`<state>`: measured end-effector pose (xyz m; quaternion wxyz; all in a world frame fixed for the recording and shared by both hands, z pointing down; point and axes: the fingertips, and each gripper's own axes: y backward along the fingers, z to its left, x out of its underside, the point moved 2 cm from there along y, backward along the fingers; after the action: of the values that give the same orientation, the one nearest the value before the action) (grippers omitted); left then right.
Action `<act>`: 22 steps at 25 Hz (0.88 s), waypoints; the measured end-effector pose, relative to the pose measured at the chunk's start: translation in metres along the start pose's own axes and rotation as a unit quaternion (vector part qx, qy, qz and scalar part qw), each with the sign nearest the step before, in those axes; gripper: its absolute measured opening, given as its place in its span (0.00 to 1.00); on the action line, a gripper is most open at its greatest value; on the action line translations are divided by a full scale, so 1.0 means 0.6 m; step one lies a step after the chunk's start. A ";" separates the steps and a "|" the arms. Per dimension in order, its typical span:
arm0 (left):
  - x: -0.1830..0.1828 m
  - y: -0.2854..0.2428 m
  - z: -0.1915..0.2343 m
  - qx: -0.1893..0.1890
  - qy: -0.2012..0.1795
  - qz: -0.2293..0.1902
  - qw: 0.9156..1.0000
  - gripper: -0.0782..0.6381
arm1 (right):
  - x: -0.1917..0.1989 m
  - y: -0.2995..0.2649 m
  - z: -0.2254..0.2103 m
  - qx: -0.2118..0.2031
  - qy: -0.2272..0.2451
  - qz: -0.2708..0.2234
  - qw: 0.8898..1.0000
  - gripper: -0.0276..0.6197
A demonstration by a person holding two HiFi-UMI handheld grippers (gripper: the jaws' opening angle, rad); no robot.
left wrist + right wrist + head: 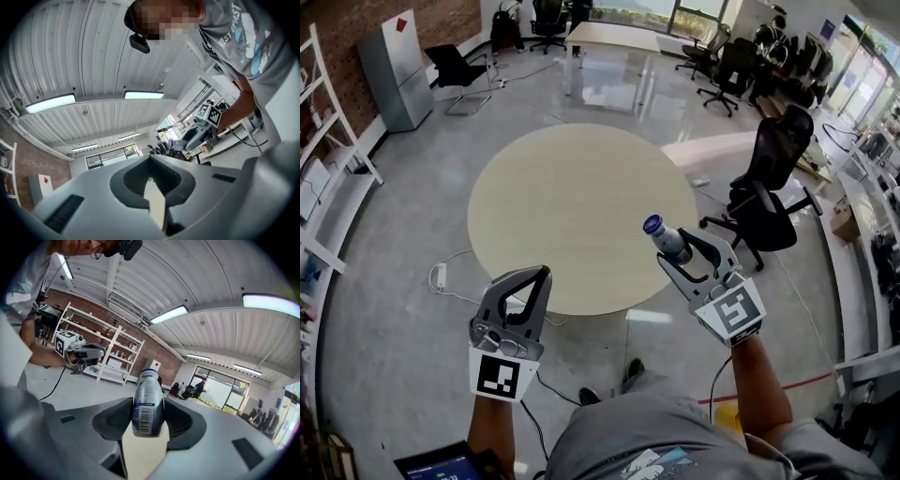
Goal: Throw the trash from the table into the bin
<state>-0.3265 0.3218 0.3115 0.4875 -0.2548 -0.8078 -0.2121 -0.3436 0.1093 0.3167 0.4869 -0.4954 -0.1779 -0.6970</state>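
Both forearms reach forward from the person at the near side of the round table (572,202). They are held apart, each carrying its tongs in the air with the marker cube toward the wrist.

The left tongs (544,273) are at the near left. They point far and slightly right, with their tips showing against the table's near rim. Their jaws are closed tip to tip with nothing between them.

The right tongs (685,251) are at the near right, by the table's right-hand rim, angled far and to the left. They are clamped on a small grey bottle (668,240) with a blue cap, and the pads press on its lower body from both sides.

The bottle is off the table, up in that grip. Its long axis runs along the jaws. The cap end points away from the person, far and left, past the jaw tips, and the base sits deep between the jaws. The barcode label shows in the right gripper view.
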 end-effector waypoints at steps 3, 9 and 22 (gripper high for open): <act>-0.014 -0.032 -0.044 0.035 0.012 -0.024 0.999 0.17 | 0.020 0.077 -0.019 0.041 0.010 0.011 0.999 0.36; -0.054 -0.138 -0.146 0.110 0.061 -0.081 0.989 0.17 | 0.086 0.239 -0.070 0.128 0.006 0.050 0.990 0.36; -0.286 -0.260 -0.741 0.305 0.113 -0.146 0.934 0.17 | 0.354 0.980 -0.053 0.360 -0.115 0.166 0.911 0.36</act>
<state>-0.0530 -0.0980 0.3365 0.5937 0.0525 -0.8013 -0.0521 0.1349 -0.2926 0.3480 0.7173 -0.3855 -0.3866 -0.4330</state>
